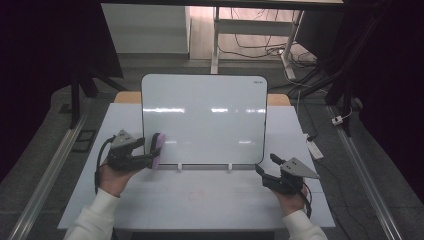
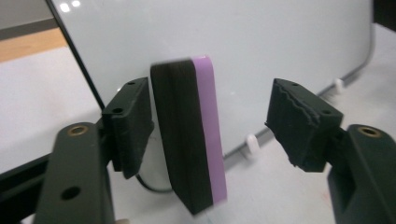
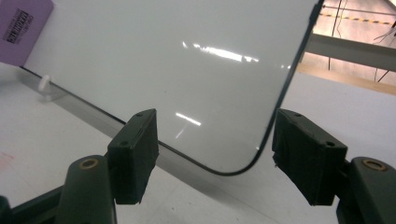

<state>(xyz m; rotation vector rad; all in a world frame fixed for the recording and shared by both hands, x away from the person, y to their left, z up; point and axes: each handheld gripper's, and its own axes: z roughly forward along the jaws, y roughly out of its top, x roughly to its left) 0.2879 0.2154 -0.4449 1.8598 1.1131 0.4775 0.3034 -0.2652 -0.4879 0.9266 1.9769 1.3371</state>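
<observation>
- The purple eraser (image 3: pixel 21 23) has a block of small black print on its face, far up-left of the right gripper's fingers (image 3: pixel 135 154); too small to read.
- The whiteboard (image 1: pixel 204 120) has a tiny dark mark at the top right corner, unreadable.

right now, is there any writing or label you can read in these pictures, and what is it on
None can be read.
Eraser: black print on its purple face, too blurred to read.
Whiteboard: small dark mark at its top right corner, too small to read; the writing surface looks blank.
</observation>
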